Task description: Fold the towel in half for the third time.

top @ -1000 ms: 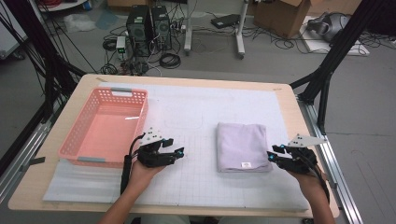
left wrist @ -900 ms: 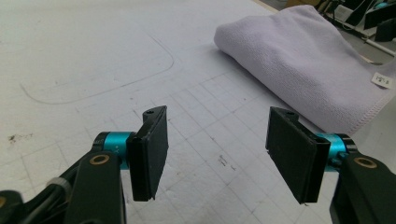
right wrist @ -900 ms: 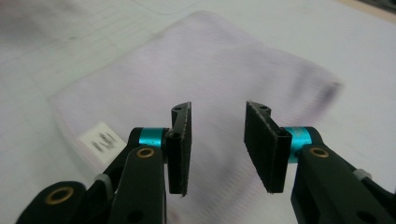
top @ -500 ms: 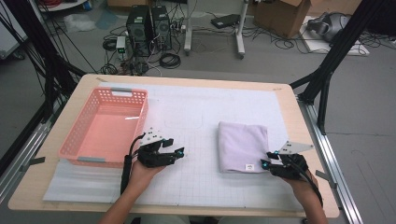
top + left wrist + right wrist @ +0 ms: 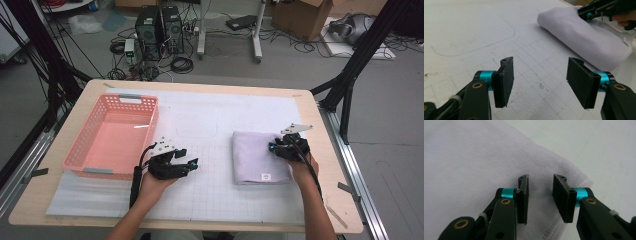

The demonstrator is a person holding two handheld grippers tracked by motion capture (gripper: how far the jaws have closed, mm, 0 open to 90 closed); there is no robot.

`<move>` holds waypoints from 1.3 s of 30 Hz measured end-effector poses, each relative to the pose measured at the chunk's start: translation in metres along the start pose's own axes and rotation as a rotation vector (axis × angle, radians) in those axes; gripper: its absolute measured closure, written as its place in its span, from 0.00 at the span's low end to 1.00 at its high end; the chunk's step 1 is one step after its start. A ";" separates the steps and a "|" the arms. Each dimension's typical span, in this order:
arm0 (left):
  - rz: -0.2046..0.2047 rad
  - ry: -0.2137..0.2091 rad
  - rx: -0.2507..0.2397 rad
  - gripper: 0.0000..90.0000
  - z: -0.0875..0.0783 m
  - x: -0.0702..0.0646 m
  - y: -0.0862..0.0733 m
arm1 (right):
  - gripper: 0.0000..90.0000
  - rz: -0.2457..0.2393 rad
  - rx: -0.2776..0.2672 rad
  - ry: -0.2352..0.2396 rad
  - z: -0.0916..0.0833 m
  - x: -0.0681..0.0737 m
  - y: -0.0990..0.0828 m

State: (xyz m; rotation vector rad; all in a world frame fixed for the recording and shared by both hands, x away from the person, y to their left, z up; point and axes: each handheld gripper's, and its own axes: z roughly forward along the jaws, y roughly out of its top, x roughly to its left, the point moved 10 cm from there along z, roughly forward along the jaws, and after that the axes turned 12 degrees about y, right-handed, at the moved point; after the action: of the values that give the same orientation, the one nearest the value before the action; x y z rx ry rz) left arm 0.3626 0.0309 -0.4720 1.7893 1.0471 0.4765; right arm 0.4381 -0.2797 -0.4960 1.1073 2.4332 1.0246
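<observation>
My right gripper [image 5: 540, 200], jaws just narrowing w/ a gap left and only a ridge of the folded towel [image 5: 257, 157] btwn them near its right edge, may nip just the top layer & unfold it, while my left gripper [image 5: 186, 165] idles open, well left of it.

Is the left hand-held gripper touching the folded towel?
Apart. The high view shows bare mat between the left hand-held gripper and the folded towel.
</observation>
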 end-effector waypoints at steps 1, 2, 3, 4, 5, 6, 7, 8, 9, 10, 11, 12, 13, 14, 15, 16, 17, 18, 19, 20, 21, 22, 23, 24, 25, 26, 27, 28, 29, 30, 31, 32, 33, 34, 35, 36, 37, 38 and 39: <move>-0.003 0.000 0.001 0.43 0.000 0.001 0.000 | 0.72 0.005 -0.009 -0.007 0.003 -0.003 0.001; -0.005 0.000 0.000 0.43 0.000 0.001 0.000 | 0.71 0.011 -0.022 -0.020 0.004 -0.006 0.002; -0.006 0.000 0.000 0.43 0.000 0.001 0.000 | 0.71 0.018 -0.030 -0.030 0.004 -0.008 0.003; -0.006 0.000 0.000 0.43 0.000 0.001 0.000 | 0.71 0.018 -0.030 -0.030 0.004 -0.008 0.003; -0.003 -0.002 -0.001 0.43 0.000 0.000 0.000 | 0.68 0.043 -0.050 -0.021 0.002 -0.008 0.002; -0.002 -0.001 0.000 0.43 0.000 0.000 0.000 | 0.65 0.049 -0.061 -0.019 -0.001 -0.007 0.002; -0.002 -0.001 0.000 0.43 0.000 0.000 0.000 | 0.63 0.049 -0.077 -0.013 -0.006 -0.005 0.003; 0.000 -0.002 0.001 0.43 0.000 0.000 0.000 | 0.62 0.048 -0.094 -0.005 -0.012 -0.002 0.003; -0.001 -0.001 0.001 0.43 0.000 0.000 0.000 | 0.62 0.048 -0.094 -0.005 -0.012 -0.002 0.003; -0.001 -0.002 0.001 0.43 0.000 0.000 0.000 | 0.61 0.040 -0.139 0.020 -0.024 0.006 0.003; -0.004 -0.002 -0.001 0.43 0.000 0.000 0.000 | 0.61 0.036 -0.145 0.030 -0.030 0.009 0.001; -0.004 -0.002 -0.001 0.43 0.000 0.000 0.000 | 0.61 0.030 -0.152 0.038 -0.036 0.013 -0.001; -0.003 -0.001 -0.006 0.43 0.000 0.000 0.001 | 0.62 0.029 -0.168 0.059 -0.040 0.018 -0.004; -0.003 0.000 -0.008 0.43 0.000 0.000 0.001 | 0.62 0.014 -0.164 0.075 -0.044 0.023 -0.008; -0.003 0.000 -0.008 0.43 0.000 0.000 0.001 | 0.63 0.005 -0.151 0.079 -0.046 0.027 -0.013; -0.005 -0.004 -0.008 0.43 0.000 -0.001 0.001 | 0.64 -0.014 -0.144 0.096 -0.047 0.032 -0.017; 0.001 -0.006 -0.011 0.43 0.000 -0.001 0.001 | 0.65 -0.016 -0.127 0.108 -0.048 0.037 -0.024; 0.001 -0.006 -0.011 0.42 0.000 -0.001 0.001 | 0.66 -0.028 -0.100 0.108 -0.047 0.040 -0.031; -0.001 -0.009 -0.012 0.42 0.000 -0.002 0.001 | 0.68 -0.040 -0.078 0.100 -0.046 0.041 -0.037; -0.004 -0.007 -0.015 0.42 0.000 -0.002 0.002 | 0.69 -0.043 -0.073 0.094 -0.046 0.041 -0.042; -0.002 -0.009 -0.013 0.42 0.000 -0.002 0.002 | 0.70 -0.039 -0.076 0.083 -0.048 0.040 -0.045; -0.001 -0.007 -0.018 0.42 -0.001 -0.002 0.002 | 0.70 -0.033 -0.076 0.065 -0.050 0.038 -0.047; -0.001 -0.007 -0.018 0.42 -0.001 -0.002 0.002 | 0.70 -0.033 -0.076 0.065 -0.050 0.038 -0.047; 0.000 -0.009 -0.020 0.41 -0.001 -0.002 0.002 | 0.69 -0.014 -0.057 0.042 -0.054 0.033 -0.055; 0.000 -0.017 -0.022 0.41 -0.001 -0.002 0.003 | 0.68 -0.007 -0.070 0.043 -0.058 0.032 -0.056; 0.000 -0.017 -0.022 0.40 -0.001 -0.002 0.003 | 0.67 0.003 -0.091 0.045 -0.062 0.032 -0.056; 0.001 -0.020 -0.023 0.40 -0.001 -0.003 0.003 | 0.67 0.003 -0.091 0.045 -0.062 0.032 -0.056; 0.008 -0.020 -0.021 0.38 -0.001 -0.003 0.002 | 0.62 0.021 -0.135 0.047 -0.071 0.035 -0.055; 0.014 -0.024 -0.028 0.37 0.000 -0.004 0.003 | 0.58 0.027 -0.156 0.052 -0.075 0.036 -0.055; 0.014 -0.024 -0.028 0.37 0.000 -0.004 0.003 | 0.54 0.028 -0.173 0.053 -0.079 0.038 -0.054; 0.017 -0.029 -0.037 0.35 -0.001 -0.005 0.004 | 0.50 0.032 -0.189 0.057 -0.083 0.040 -0.053; 0.011 -0.034 -0.042 0.34 -0.002 -0.006 0.005 | 0.46 0.027 -0.207 0.058 -0.086 0.041 -0.052; 0.011 -0.034 -0.042 0.32 -0.002 -0.006 0.005 | 0.42 0.020 -0.224 0.059 -0.089 0.043 -0.050; 0.005 -0.040 -0.047 0.32 -0.002 -0.007 0.005 | 0.42 0.020 -0.224 0.059 -0.089 0.043 -0.050; 0.009 -0.039 -0.054 0.29 -0.003 -0.007 0.006 | 0.37 0.001 -0.249 0.055 -0.094 0.047 -0.049; 0.011 -0.038 -0.057 0.29 -0.003 -0.007 0.007 | 0.37 0.001 -0.249 0.055 -0.094 0.047 -0.049; -0.001 -0.031 -0.058 0.28 -0.003 -0.007 0.007 | 0.31 -0.004 -0.258 0.045 -0.097 0.047 -0.049; -0.001 -0.031 -0.058 0.27 -0.003 -0.007 0.007 | 0.31 -0.004 -0.258 0.045 -0.097 0.047 -0.049; -0.003 -0.028 -0.055 0.24 -0.003 -0.007 0.007 | 0.29 0.002 -0.265 0.034 -0.099 0.046 -0.049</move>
State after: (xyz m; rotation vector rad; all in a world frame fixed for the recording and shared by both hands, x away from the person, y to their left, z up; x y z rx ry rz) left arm 0.3599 0.0259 -0.4638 1.7409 1.0081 0.4727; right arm 0.3310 -0.3161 -0.4586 1.0091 2.2386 1.3305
